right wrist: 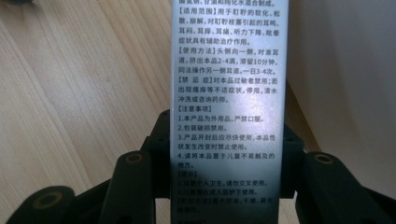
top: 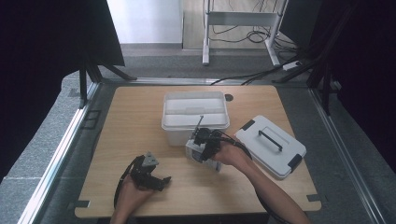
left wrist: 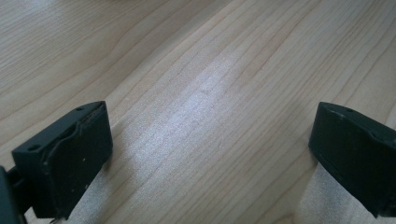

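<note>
Although the wooden table carries only a few things, the work plainly centres on the white storage bin standing open toward its far side, with the bin's lid lying flat to its right, black handle up and latches showing at two corners. Between bin and lid, just in front of the bin's near wall, the person's right hand brings in the right tongs, which carry a small printed carton. In the right gripper view the carton stands lengthwise between the two black jaws, its face covered in fine printed text, and the jaws sit against its long sides, so I judge the tongs clenched on the carton rather than merely straddling it. The carton appears held just above or at the table beside the bin; whether it touches the bin wall I cannot tell.

The left tongs rest near the front edge of the table, well apart from the bin, and the left gripper view shows both jaws spread wide over bare wood, released and holding nothing.

The step in hand looks like carrying the carton to the bin. The next move, as I read it, calls for lifting the carton clear of the near rim, bringing it over the open bin and letting it go inside. The lid would then need fetching from the right.
</note>
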`<state>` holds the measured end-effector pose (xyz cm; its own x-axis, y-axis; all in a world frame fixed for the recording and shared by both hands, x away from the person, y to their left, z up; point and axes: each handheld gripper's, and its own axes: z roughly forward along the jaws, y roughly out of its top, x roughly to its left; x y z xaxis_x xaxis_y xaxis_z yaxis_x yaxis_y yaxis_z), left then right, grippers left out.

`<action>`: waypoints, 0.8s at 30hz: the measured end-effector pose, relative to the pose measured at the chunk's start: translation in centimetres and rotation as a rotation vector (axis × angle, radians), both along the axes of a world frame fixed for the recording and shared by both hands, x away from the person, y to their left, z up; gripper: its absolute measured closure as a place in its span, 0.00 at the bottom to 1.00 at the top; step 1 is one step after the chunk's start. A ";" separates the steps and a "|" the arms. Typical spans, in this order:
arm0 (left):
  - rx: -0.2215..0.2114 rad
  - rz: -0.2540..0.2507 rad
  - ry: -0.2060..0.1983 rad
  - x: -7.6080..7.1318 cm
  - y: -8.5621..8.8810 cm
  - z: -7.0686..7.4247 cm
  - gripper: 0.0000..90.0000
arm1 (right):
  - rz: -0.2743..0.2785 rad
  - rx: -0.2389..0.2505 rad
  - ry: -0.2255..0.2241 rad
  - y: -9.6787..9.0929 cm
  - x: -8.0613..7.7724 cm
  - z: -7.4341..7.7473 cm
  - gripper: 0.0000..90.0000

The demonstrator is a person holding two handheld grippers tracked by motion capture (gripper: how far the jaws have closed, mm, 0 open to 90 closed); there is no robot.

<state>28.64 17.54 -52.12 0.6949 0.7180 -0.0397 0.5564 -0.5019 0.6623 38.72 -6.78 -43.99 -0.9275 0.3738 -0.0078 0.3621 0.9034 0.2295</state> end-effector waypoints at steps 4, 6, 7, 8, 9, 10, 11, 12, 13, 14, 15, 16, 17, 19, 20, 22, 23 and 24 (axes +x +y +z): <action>-0.002 0.002 -0.001 0.0 0.0 0.0 0.00 | 0.015 0.001 0.002 0.0 -0.4 0.2 0.61; -0.001 0.002 -0.001 0.0 0.0 0.0 0.00 | 0.036 0.021 0.010 -0.1 -1.1 0.7 0.61; -0.002 0.002 0.000 0.0 0.0 0.0 0.00 | 0.036 0.021 0.010 -0.1 -1.1 0.7 0.61; -0.001 0.001 0.000 0.0 0.0 0.0 0.00 | 0.054 0.024 0.010 -0.2 -1.9 1.1 0.61; -0.001 0.001 0.000 0.0 0.0 0.0 0.00 | 0.054 0.024 0.010 -0.2 -1.9 1.1 0.61; -0.001 0.001 0.001 0.0 0.0 0.0 0.00 | 0.074 0.029 0.014 -0.2 -2.8 1.4 0.61; -0.001 0.001 0.001 0.0 0.0 0.0 0.00 | 0.084 0.032 0.015 -0.3 -3.3 1.5 0.61; -0.001 0.001 0.001 0.0 0.0 0.0 0.00 | 0.084 0.032 0.015 -0.3 -3.3 1.5 0.61; -0.002 0.001 0.002 0.0 0.0 0.0 0.00 | 0.100 0.032 0.016 -0.4 -4.4 1.8 0.61; -0.002 0.001 0.002 0.0 0.0 0.0 0.00 | 0.110 0.034 0.015 -0.4 -4.8 1.8 0.61; -0.002 0.001 0.002 0.0 0.0 0.0 0.00 | 0.114 0.034 0.015 -0.5 -5.3 1.8 0.61; -0.002 0.001 0.001 0.0 0.0 0.0 0.00 | 0.121 0.035 0.015 -0.6 -5.8 1.9 0.61; -0.002 0.001 0.002 0.0 0.0 0.0 0.00 | 0.129 0.037 0.015 -0.7 -6.2 1.9 0.61; -0.002 0.001 0.002 0.0 0.0 0.0 0.00 | 0.141 0.042 0.016 -0.9 -7.0 1.8 0.61; -0.002 0.001 0.002 0.0 0.0 0.0 0.00 | 0.141 0.042 0.016 -0.9 -7.0 1.8 0.61; 0.000 -0.001 0.002 0.0 0.0 0.0 0.00 | 0.149 0.043 0.017 -1.1 -7.7 1.6 0.61; 0.000 -0.001 0.002 0.0 0.0 0.0 0.00 | 0.157 0.039 0.019 -1.3 -8.4 1.3 0.61; 0.000 -0.001 0.002 0.0 0.0 0.0 0.00 | 0.157 0.039 0.019 -1.3 -8.4 1.3 0.61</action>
<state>28.64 17.55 -52.11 0.6959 0.7170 -0.0409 0.5569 -0.5028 0.6610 30.29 -8.11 -42.70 -0.9745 0.2235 0.0220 0.2214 0.9398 0.2603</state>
